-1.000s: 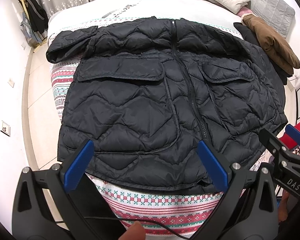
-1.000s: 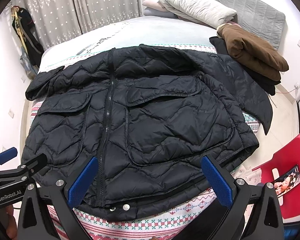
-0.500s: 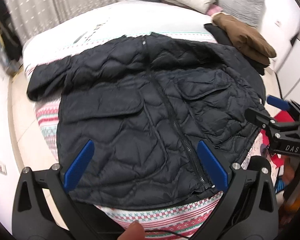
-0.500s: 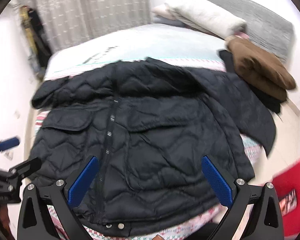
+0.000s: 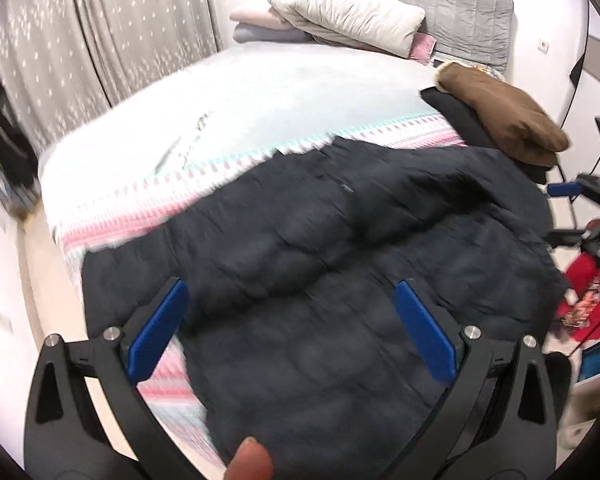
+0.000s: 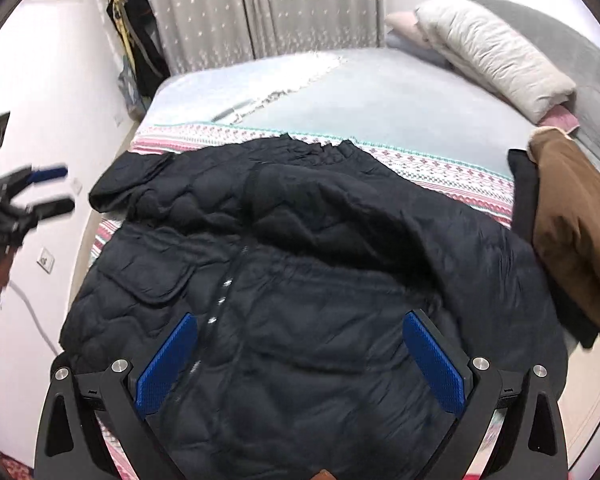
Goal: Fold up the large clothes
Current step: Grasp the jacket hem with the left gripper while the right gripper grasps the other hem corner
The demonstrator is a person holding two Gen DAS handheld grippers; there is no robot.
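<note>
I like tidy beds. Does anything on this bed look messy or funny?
A little. The black quilted puffer jacket is rumpled, its right sleeve lying across the body. Its hem hangs off the patterned bedspread. The folded brown garment looks neat.

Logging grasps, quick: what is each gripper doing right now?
Left gripper: open, holding nothing, above the black jacket.
Right gripper: open, holding nothing.
</note>
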